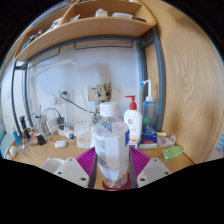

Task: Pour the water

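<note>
A clear plastic water bottle with a white screw cap (111,146) is held upright between the tongs (112,166), whose magenta pads (88,160) are pressed against its lower body from both sides. The bottle's base is cut off from view between the grey finger tips, so what lies under it cannot be made out; whether it rests on anything cannot be told. The water level inside is hard to read through the clear wall.

Beyond the bottle a wooden bench (45,153) is seen, crowded along its back edge. Just to the bottle's right a white pump dispenser with a red nozzle and red label (133,121) is partly covered by the bottle's shoulder. Further right, small items are too blurred to name, and a green flat object (173,152) lies near the bench's edge. To the left, a cluster of dark cables and small bottles (25,131) is seen against the white wall, none clear enough to identify. A small white round object (61,144) lies on the bench left of the bottle.

Overhead, a wooden shelf (85,28) spans the scene. The only open bench surface is found left of the bottle, in front of the clutter.
</note>
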A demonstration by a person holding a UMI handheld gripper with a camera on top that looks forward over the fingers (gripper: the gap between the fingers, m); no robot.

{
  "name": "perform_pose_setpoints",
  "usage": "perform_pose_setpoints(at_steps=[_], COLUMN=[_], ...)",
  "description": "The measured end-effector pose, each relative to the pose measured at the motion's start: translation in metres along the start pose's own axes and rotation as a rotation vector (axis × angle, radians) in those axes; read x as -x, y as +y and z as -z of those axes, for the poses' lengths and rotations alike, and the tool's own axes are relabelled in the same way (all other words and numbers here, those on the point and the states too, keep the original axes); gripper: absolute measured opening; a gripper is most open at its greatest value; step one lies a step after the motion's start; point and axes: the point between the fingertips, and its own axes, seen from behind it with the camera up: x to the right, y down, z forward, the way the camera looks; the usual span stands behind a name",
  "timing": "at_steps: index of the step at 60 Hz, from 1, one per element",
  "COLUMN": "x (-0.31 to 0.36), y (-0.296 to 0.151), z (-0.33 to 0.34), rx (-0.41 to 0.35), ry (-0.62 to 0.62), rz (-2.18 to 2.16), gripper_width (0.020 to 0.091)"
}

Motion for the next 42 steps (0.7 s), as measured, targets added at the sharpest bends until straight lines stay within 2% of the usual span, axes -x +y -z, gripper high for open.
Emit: perform_pose_setpoints(at_steps=[9, 14, 22, 32, 42], x=[-0.003, -0.007, -0.001, -0.007, -0.007], y=[0.004, 0.022, 0.048, 0.08, 0.078], z=[0.005, 0.008, 0.025, 0.077, 0.129], rx=[0.002, 0.074, 0.174, 0.321, 0.425], ry=[0.009, 0.031, -0.004, -0.04, -0.089], rz=[-0.009, 0.017, 0.022, 0.039, 0.041], gripper_width=[0.0548, 0.0648, 0.0705, 0.0716, 0.0712])
